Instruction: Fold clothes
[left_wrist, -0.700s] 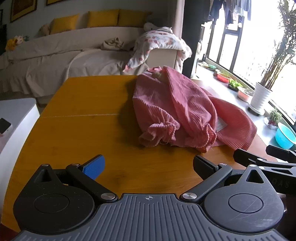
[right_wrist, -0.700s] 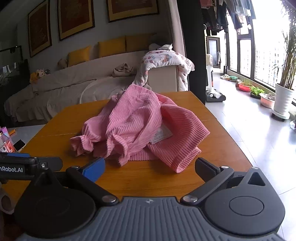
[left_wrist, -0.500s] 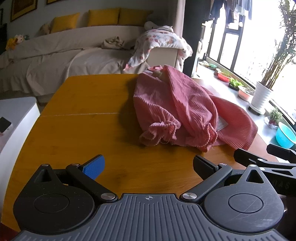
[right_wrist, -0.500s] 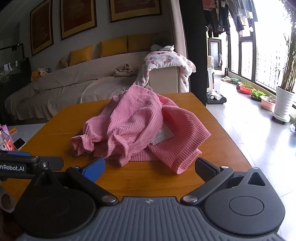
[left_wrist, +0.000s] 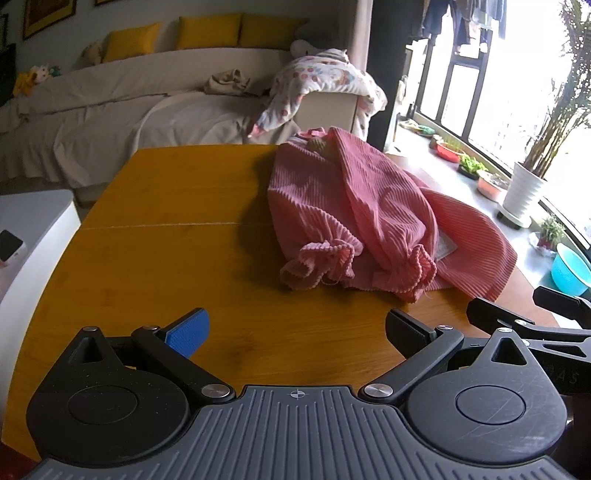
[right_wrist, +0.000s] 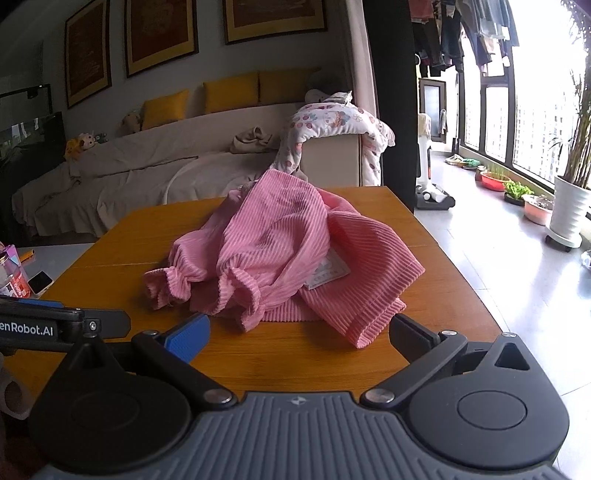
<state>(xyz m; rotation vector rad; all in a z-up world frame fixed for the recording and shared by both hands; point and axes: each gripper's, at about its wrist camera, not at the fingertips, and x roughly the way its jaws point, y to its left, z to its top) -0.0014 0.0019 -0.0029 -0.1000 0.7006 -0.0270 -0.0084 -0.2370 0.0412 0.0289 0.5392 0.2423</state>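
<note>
A living room with a covered sofa (right_wrist: 155, 173) lies behind a wooden table (left_wrist: 177, 258). On it, right of centre in the left wrist view, a pink ribbed garment (left_wrist: 354, 214) sits in a crumpled heap, gathered cuffs (right_wrist: 166, 284) toward the cameras, so it likely needs spreading before any fold. The left gripper (left_wrist: 295, 328) and right gripper (right_wrist: 299, 328) hang near its front edge, jaws spread wide and empty, probably ready to pinch an edge.
</note>
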